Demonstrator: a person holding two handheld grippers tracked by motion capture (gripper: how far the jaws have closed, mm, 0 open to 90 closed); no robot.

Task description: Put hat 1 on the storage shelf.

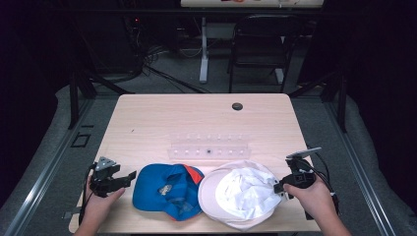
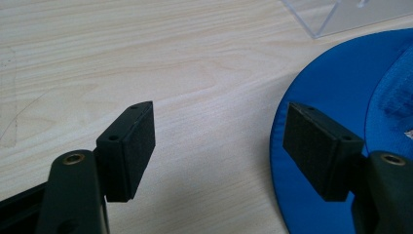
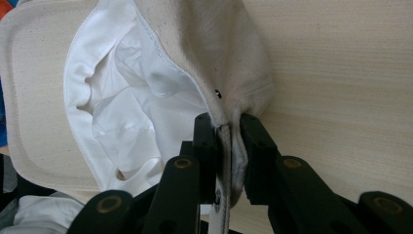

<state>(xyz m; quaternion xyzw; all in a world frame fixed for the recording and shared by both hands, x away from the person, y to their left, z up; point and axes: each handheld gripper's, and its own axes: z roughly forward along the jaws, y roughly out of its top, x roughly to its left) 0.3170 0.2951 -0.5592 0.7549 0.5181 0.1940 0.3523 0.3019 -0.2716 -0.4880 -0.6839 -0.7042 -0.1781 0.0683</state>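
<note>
The white cap (image 1: 241, 194), just right of the blue cap (image 1: 167, 191) on the worktop (image 1: 196, 118), is pinched at its edge by the right gripper (image 3: 229, 127). Nothing's lifted yet. The left gripper (image 2: 219, 139) is held wide open, empty, beside the blue cap.
</note>
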